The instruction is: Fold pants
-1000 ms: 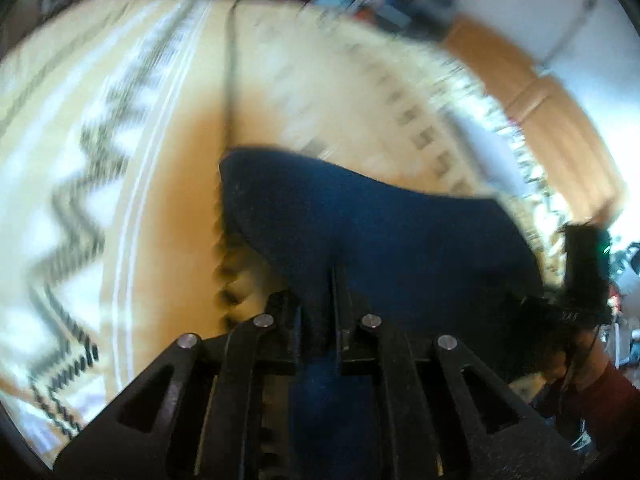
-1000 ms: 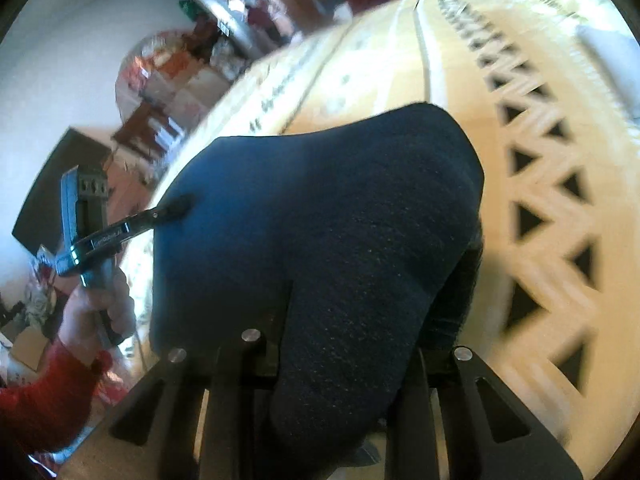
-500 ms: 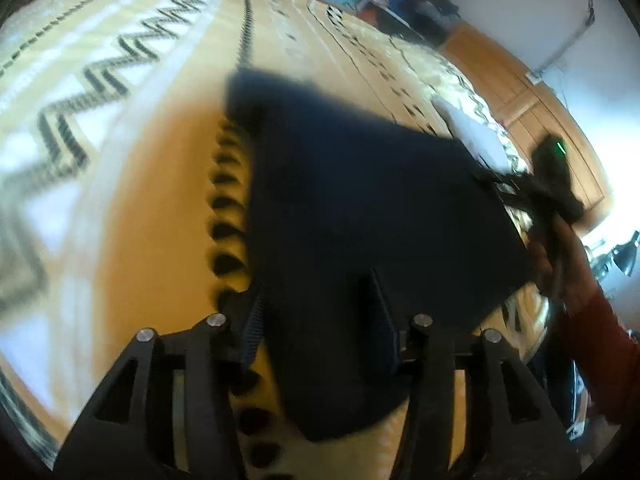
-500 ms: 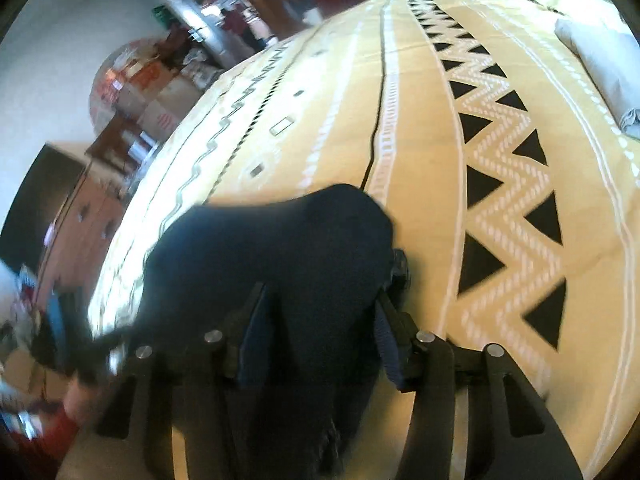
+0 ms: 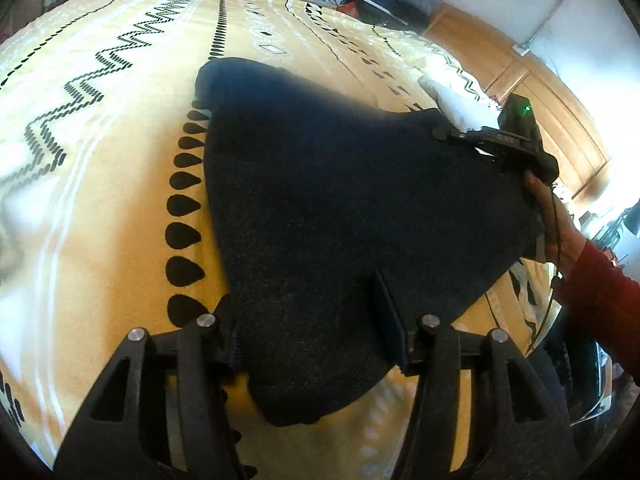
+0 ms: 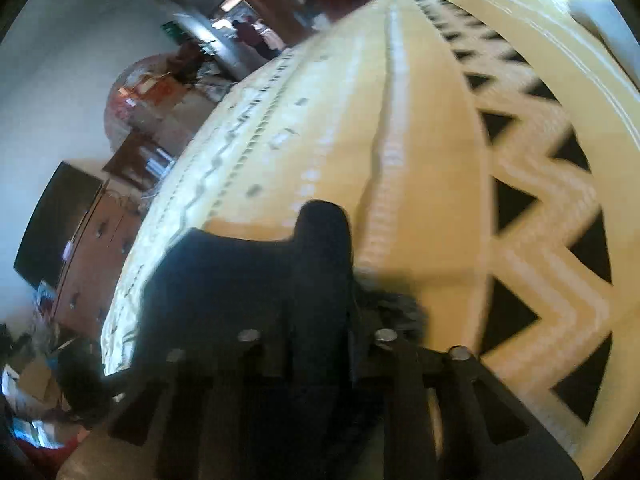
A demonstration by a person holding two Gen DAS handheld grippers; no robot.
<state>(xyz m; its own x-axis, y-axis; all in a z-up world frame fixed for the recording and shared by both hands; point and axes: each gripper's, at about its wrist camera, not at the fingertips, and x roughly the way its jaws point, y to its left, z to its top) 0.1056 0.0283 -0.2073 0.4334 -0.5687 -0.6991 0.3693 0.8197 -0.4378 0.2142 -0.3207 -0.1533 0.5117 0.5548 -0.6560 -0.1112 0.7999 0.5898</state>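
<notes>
since a second before, the pants (image 5: 352, 200) had dropped from the raised grippers onto the bed (image 5: 100, 184), near its front edge, folded over. left gripper (image 5: 316, 340) was opening, cloth loose between its jaws; right gripper (image 6: 320, 344) was closing around a fold, grip unclear.

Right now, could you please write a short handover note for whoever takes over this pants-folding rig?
Left gripper: fingers spread and opening, the near edge of the dark pants lies between them, not pinched.
Right gripper: fingers closing with a fold of the pants between them; the picture is blurred, so a firm grip cannot be confirmed.
Pants: lying folded over on the yellow patterned bedspread, near its front edge.
Done: one fold is laid down.
Left: release, smooth the cloth, probably fold again to a compact size.
</notes>
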